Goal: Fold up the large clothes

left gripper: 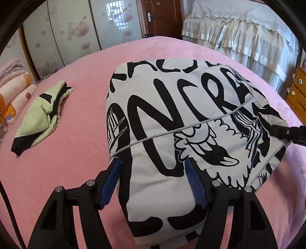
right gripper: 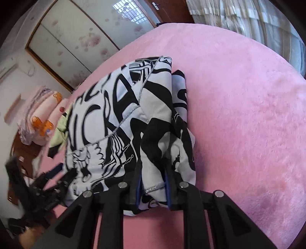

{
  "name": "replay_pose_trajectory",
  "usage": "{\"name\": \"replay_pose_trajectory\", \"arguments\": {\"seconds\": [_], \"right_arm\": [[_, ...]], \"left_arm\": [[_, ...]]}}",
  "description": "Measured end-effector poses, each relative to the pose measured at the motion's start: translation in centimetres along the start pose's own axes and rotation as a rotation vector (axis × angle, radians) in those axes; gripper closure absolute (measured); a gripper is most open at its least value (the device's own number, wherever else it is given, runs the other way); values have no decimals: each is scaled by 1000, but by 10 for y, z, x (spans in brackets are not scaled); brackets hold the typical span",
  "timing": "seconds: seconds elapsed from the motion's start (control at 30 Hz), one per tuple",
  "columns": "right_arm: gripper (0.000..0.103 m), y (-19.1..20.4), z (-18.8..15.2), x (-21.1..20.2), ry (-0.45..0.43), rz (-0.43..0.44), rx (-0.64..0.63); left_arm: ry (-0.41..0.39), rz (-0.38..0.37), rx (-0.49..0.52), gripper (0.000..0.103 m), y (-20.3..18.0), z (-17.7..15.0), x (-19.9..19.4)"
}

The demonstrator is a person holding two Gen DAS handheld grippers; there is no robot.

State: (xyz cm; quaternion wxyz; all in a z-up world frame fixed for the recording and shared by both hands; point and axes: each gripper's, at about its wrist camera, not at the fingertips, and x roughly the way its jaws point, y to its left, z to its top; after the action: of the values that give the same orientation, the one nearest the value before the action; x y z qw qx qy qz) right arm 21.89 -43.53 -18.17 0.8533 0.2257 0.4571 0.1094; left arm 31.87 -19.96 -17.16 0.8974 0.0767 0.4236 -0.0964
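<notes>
While the white-and-black printed garment (left gripper: 172,118) lies as a thick folded bundle on the pink bedspread (left gripper: 57,162), toward the middle of the bed, its near edge is taken from both sides. Large black lettering and a bird-like drawing cover its upper face, and a grey stitched seam is seen crossing it. In the left wrist view, the left gripper (left gripper: 153,183) is set around the near end of the bundle, with the blue pads (left gripper: 111,183) spread wide on either side of the cloth; whether the cloth is actually squeezed cannot be told. In the right wrist view, the right gripper (right gripper: 153,183) is closed narrowly on a bunched fold at the garment's near corner, with cloth pinched between its pads. That same gripper is seen in the left view as a black tip at the bundle's right edge. The left gripper appears blurred at the lower left of the right view.

A second folded garment, pale green with black trim (left gripper: 41,118), is laid near the left edge of the bed, well apart from the printed bundle. Stacked pink quilts (left gripper: 11,92) are piled at the bed's far left corner. Beyond the bed, a floral sliding wardrobe (left gripper: 63,32), a brown door (left gripper: 162,17) and a cream ruffled cover (left gripper: 239,38) are visible.
</notes>
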Motion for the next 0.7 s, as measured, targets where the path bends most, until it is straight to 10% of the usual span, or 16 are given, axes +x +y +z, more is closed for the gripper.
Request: {"name": "replay_pose_trajectory", "arguments": {"seconds": [0.07, 0.2, 0.43, 0.53, 0.6, 0.7], "right_arm": [[74, 11, 11, -19, -43, -11, -31], [31, 17, 44, -43, -158, -14, -42], [30, -2, 116, 34, -46, -57, 41], [38, -19, 131, 78, 73, -44, 127], [98, -27, 131, 92, 118, -10, 146], [98, -17, 130, 78, 26, -106, 25]], "left_arm": [[14, -73, -8, 35, 7, 5, -7], [1, -191, -83, 33, 30, 25, -21], [95, -217, -288, 32, 84, 68, 34], [129, -258, -365, 32, 98, 78, 59], [128, -264, -383, 33, 101, 84, 66], [113, -265, -382, 33, 99, 89, 72]]}}
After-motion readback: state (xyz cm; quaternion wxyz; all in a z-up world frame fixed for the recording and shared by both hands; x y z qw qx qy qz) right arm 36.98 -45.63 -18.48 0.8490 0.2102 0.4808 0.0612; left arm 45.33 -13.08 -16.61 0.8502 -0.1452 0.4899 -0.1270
